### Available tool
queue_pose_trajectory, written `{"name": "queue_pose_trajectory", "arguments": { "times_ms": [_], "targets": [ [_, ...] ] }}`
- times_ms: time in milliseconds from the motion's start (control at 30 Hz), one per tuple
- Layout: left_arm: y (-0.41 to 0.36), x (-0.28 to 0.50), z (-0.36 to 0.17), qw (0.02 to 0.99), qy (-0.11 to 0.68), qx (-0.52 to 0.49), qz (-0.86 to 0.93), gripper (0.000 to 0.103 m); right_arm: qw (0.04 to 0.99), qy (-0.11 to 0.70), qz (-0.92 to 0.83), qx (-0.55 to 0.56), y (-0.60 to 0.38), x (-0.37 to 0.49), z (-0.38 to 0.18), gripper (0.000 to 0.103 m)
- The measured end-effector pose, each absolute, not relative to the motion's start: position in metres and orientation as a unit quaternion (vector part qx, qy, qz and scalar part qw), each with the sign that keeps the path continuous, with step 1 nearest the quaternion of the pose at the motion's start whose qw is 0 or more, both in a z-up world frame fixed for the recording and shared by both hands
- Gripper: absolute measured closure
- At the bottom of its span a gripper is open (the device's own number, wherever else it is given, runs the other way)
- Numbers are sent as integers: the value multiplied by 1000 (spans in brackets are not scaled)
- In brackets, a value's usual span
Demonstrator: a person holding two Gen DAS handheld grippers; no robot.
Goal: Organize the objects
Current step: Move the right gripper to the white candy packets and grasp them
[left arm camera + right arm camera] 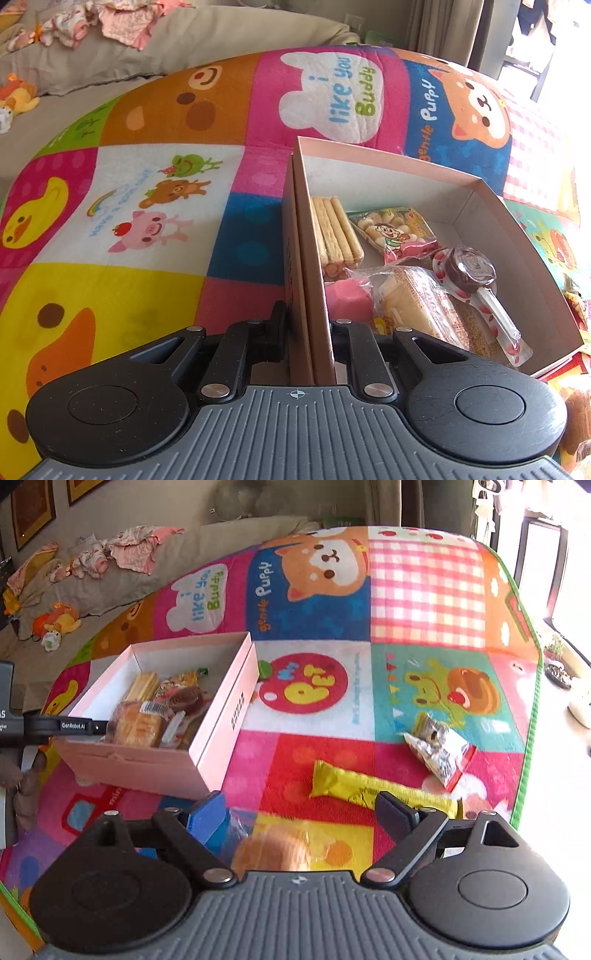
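Left wrist view: the left gripper (309,332) is clenched on the near wall of the pink box (388,157), one finger outside, one inside. Biscuit sticks (334,232), a candy bag (397,230), a lollipop (469,271) and wrapped bread (413,302) lie inside. Right wrist view: the right gripper (306,821) hangs released over the mat (424,590). A yellow bar (351,782) and silver packet (439,747) lie near the mat's right edge, apart from the box (221,720).
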State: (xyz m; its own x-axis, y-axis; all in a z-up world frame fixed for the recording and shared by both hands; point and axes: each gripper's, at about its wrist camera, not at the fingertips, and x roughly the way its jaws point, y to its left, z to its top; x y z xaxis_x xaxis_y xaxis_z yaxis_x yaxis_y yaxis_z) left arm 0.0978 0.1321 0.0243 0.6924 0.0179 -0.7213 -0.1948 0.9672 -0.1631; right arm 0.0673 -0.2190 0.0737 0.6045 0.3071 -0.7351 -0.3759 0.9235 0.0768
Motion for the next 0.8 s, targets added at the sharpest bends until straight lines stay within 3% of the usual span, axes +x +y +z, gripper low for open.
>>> {"name": "queue_pose_trajectory", "arguments": {
  "times_ms": [267,433,600,800],
  "targets": [
    [129,98,25,912,391,-107,64,87,868,435,241,12,-223,44,49,14],
    [129,99,25,912,391,-106,65,87,894,389,222,8,-229,46,62,14],
    [128,99,25,912,392,-104,66,87,930,344,129,12,-261,92,73,10],
    [128,99,25,912,392,-103,65,87,922,376,59,72,-298,173,55,10]
  ]
}}
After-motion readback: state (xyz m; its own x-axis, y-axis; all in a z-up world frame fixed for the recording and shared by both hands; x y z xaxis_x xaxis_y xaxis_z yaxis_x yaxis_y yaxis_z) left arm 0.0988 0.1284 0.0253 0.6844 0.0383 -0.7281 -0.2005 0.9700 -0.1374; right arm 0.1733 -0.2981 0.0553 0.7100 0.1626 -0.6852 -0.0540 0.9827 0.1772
